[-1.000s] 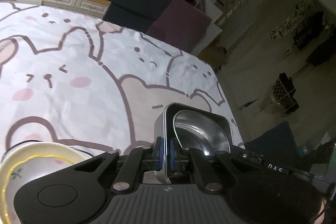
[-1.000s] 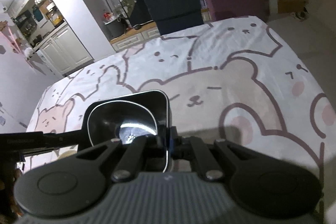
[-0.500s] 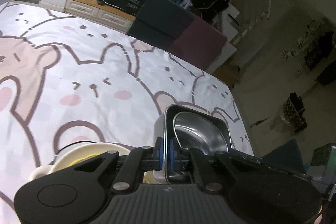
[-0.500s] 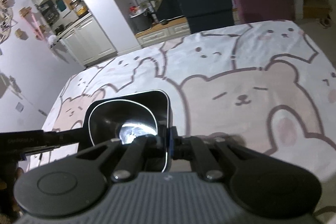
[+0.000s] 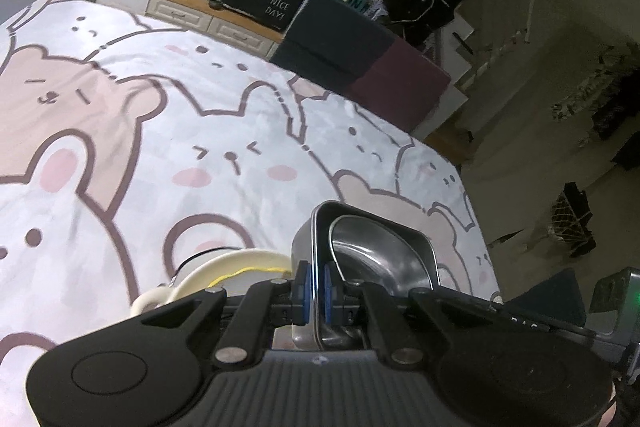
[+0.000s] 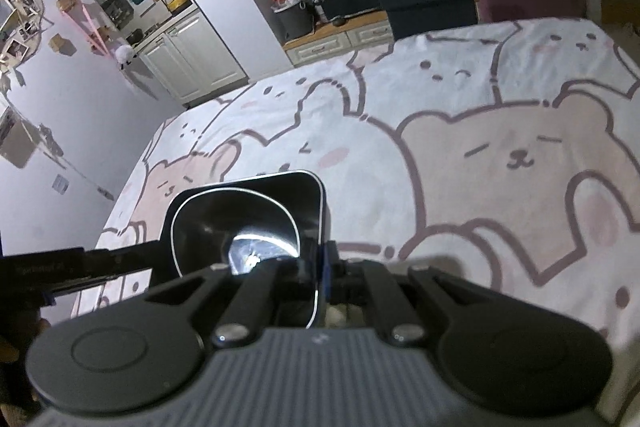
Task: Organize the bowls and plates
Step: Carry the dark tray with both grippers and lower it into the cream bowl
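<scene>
While both tongs — left point(image 5: 316, 287) and right point(image 6: 320, 269) — pinch opposite rims of the steel tray point(image 5: 372, 259), it looks rigid, light, slippery — best gripped at the lip.

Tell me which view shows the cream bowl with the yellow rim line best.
The left wrist view. The cream bowl shows there on the bear-print cloth, left of the steel tray clamped by the left gripper, though the gripper body hides its near half. The right wrist view does not show it at all.
</scene>
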Motion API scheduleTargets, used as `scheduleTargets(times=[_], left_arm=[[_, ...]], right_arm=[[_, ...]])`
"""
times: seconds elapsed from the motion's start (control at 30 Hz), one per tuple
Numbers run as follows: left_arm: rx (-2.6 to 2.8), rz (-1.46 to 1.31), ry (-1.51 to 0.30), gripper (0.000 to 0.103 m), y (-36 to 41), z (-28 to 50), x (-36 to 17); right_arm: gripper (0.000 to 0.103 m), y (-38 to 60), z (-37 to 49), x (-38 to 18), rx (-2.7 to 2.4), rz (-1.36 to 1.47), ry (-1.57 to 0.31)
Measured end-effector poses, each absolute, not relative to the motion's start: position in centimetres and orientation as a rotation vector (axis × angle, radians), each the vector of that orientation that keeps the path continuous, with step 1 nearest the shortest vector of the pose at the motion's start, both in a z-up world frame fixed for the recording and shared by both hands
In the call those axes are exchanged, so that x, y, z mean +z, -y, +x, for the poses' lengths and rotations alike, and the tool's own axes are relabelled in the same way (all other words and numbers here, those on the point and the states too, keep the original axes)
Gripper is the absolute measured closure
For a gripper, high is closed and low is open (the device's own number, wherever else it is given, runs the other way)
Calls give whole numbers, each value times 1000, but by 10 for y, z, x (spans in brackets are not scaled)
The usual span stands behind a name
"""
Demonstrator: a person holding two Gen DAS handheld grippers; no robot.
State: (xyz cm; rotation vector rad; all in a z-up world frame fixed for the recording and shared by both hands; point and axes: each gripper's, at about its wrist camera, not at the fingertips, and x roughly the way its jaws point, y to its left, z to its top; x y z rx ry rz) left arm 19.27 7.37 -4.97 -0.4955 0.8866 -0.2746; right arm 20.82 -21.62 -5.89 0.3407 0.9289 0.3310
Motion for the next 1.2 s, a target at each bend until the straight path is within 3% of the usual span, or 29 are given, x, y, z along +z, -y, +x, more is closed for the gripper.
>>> scheduleTargets(times=[1.2], left_arm=[[-205, -442, -1008, 97, -99, 181, -88]], right_arm=[[97, 164, 189, -96, 311, 318, -1083]])
